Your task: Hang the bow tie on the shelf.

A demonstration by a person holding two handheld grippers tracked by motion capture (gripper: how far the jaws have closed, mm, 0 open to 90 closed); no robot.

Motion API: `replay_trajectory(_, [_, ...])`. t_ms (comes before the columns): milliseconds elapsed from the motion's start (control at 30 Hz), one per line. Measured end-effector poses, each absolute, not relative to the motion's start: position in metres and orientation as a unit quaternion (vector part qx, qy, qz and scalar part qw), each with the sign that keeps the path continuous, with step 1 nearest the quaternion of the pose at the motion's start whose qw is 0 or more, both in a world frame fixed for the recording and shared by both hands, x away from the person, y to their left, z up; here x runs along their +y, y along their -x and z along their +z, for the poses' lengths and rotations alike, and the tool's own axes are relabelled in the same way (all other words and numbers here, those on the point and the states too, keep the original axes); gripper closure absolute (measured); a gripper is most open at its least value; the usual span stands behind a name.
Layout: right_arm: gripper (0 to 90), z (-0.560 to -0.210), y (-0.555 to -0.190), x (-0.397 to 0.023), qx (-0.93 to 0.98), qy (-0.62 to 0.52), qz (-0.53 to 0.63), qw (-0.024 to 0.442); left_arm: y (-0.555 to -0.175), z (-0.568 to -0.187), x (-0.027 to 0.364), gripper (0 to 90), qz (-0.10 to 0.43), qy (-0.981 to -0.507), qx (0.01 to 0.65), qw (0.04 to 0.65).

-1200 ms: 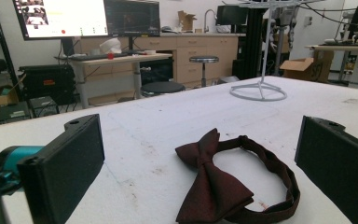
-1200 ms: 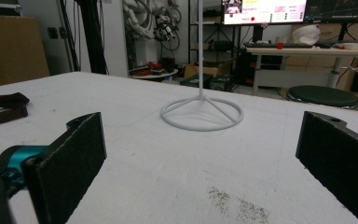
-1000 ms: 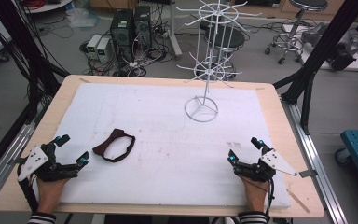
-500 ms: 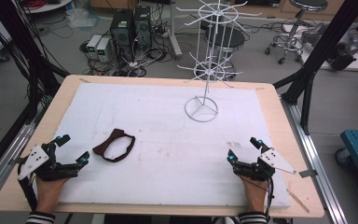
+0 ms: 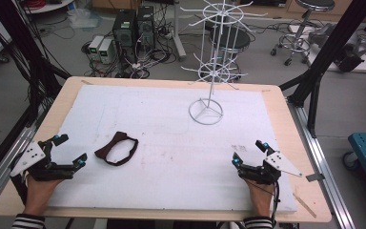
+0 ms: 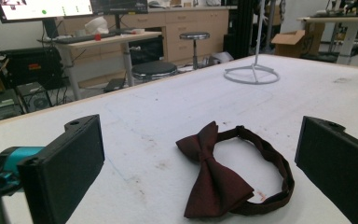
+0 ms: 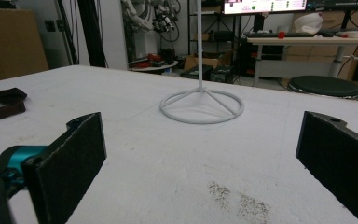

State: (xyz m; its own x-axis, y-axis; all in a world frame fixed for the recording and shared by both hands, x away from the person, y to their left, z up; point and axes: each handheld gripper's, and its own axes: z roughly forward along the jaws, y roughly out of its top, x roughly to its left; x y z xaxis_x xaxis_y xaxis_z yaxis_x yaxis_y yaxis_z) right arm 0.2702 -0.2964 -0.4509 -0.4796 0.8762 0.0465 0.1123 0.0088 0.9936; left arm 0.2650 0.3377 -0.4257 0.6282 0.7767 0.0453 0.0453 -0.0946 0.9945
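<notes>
On the white foam-covered table (image 5: 162, 119), your dark red fabric bow tie with its looped strap (image 5: 117, 148) lay at about eight o'clock from the centre, just at two o'clock of your left gripper (image 5: 69, 149). The white wire display rack on a ring base (image 5: 206, 111) stood at one o'clock from the centre, well apart from your right gripper (image 5: 248, 153), which rested at the near edge at five o'clock.

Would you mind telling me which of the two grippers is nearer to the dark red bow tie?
The left gripper: the bow tie lies just beyond its open fingers, while the right gripper sits across the table, facing the white wire stand.
</notes>
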Motion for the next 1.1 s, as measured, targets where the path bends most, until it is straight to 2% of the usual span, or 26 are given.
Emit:
replay_trajectory(333, [0.8, -0.451, -0.270, -0.296, 0.630, -0.392, 0.585, 0.327, -0.276, -0.402, 0.338, 1.8, 0.285, -0.713, 0.293, 0.570])
replay_trajectory(600, [0.8, -0.451, -0.270, -0.296, 0.630, -0.393, 0.584, 0.327, -0.289, -0.384, 0.327, 1.7, 0.257, -0.760, 0.291, 0.521])
replay_trajectory(1100, [0.8, -0.451, -0.270, -0.296, 0.630, -0.394, 0.584, 0.329, -0.309, -0.378, 0.306, 1.7, 0.204, -0.826, 0.286, 0.441])
